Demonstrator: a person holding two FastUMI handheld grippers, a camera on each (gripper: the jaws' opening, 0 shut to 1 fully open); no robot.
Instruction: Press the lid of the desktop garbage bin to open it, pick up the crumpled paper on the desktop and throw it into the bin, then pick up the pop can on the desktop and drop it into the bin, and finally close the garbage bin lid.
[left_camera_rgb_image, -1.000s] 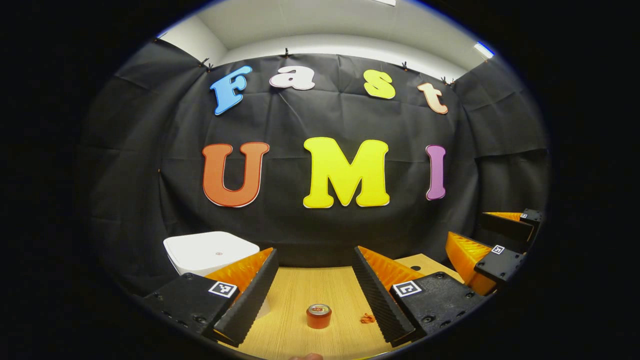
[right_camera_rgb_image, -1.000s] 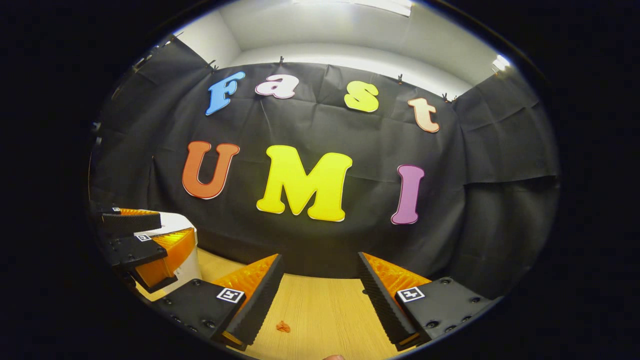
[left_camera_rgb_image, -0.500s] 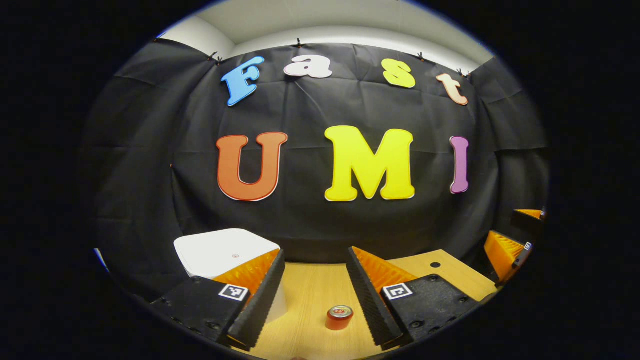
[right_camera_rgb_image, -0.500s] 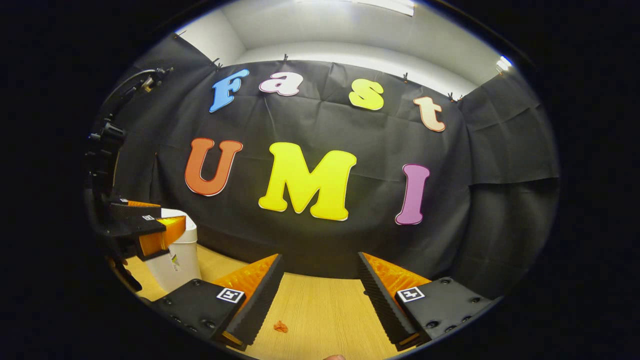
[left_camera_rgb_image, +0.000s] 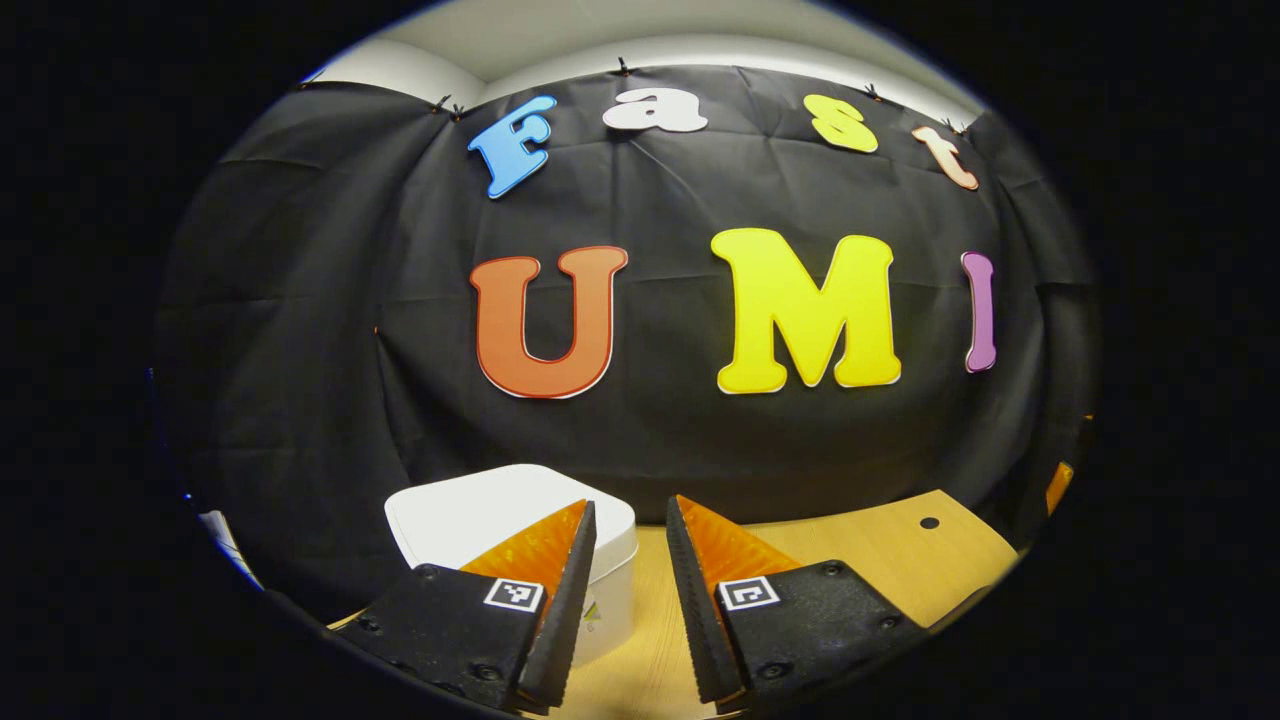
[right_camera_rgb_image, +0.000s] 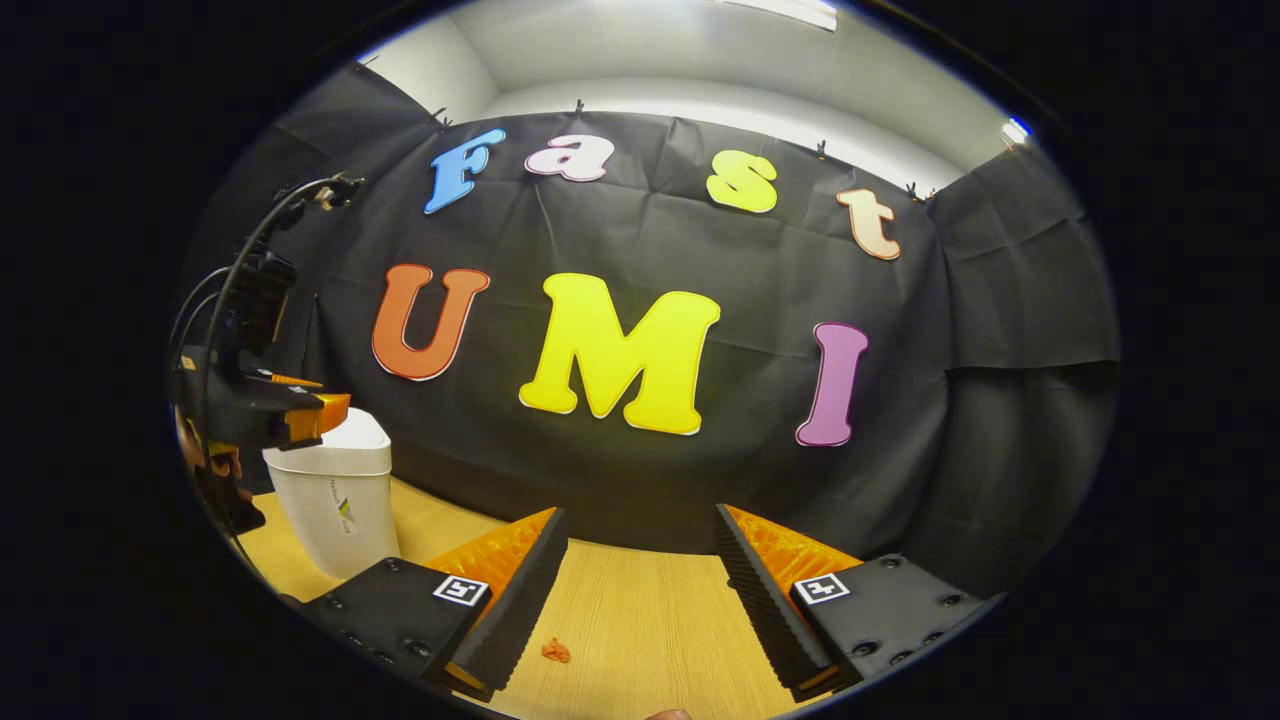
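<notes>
The white garbage bin (left_camera_rgb_image: 470, 510) stands with its lid down, just beyond and left of my left gripper (left_camera_rgb_image: 630, 503). That gripper's fingers are drawn close, with a narrow gap and nothing between them. In the right gripper view the same bin (right_camera_rgb_image: 335, 490) stands at the far left on the wooden table, and the left gripper (right_camera_rgb_image: 310, 412) hovers over its lid's near-left edge. My right gripper (right_camera_rgb_image: 638, 512) is open and empty above the table. A small orange crumpled paper (right_camera_rgb_image: 555, 651) lies on the table below its left finger.
The light wooden table (left_camera_rgb_image: 900, 560) runs to the black cloth wall and has a small round hole (left_camera_rgb_image: 929, 522) near its right corner. A hand (right_camera_rgb_image: 215, 465) with cables above it holds the left gripper.
My left gripper swung left toward the bin and rose above its lid while its fingers narrowed. The pop can slid out of the left gripper view. The right gripper barely moved.
</notes>
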